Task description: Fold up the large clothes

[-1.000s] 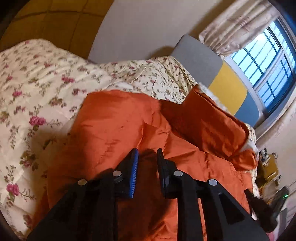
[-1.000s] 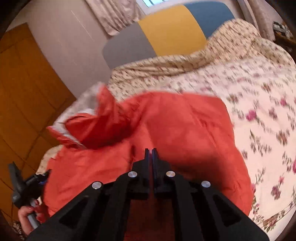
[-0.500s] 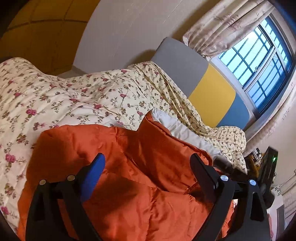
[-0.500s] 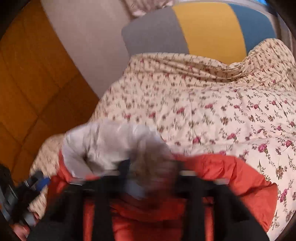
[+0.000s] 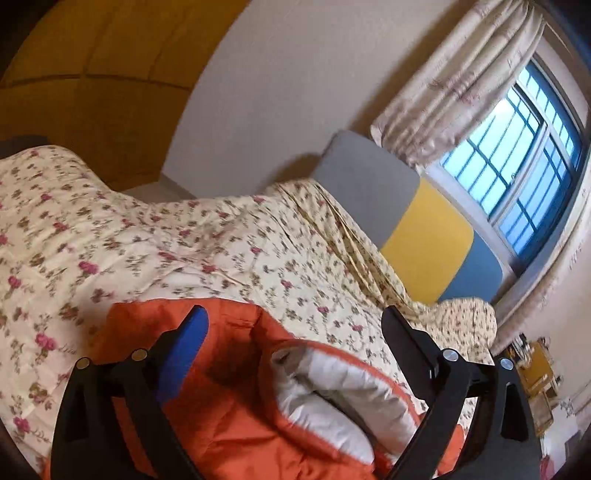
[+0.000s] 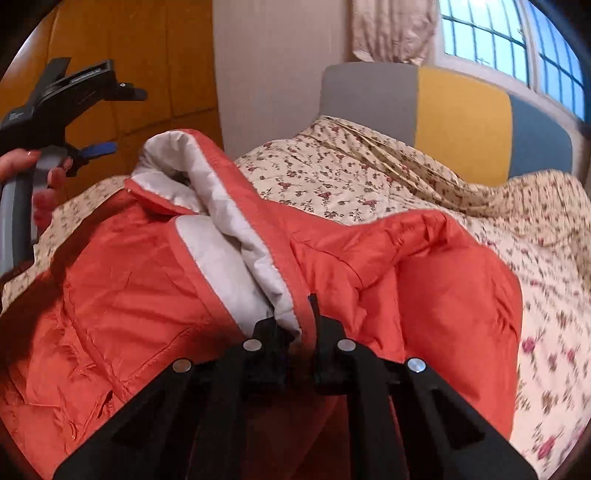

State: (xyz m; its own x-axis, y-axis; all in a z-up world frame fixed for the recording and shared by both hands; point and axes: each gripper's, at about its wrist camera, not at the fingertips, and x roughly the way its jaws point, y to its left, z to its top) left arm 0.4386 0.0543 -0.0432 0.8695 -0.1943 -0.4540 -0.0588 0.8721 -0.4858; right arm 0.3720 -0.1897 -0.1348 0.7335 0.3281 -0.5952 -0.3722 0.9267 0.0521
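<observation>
At the far left of the right wrist view, a hand (image 6: 44, 184) grips the handle of the left gripper (image 6: 110, 118), which is raised in front of the wooden wardrobe (image 6: 147, 55), above and apart from the jacket (image 6: 129, 295). The left wrist view shows this gripper with its fingers spread wide and holding nothing; one finger (image 5: 184, 343) carries a blue pad, and both fingers hover over the jacket without touching it. The orange jacket lies on the flowered quilt (image 5: 184, 240) that covers the bed, near the foot end in both views. Its white lining (image 6: 229, 229) is exposed along a raised, folded-over edge that runs from the upper left toward the lower centre of the right wrist view. The right gripper (image 6: 295, 325) is clamped narrowly on the orange hem of that edge, with cloth visible between its fingers. To the right, bare quilt extends toward the headboard (image 6: 461, 110), which has grey, yellow and blue panels. Above the headboard are a curtain (image 6: 395, 29) and a barred window (image 6: 498, 33).
</observation>
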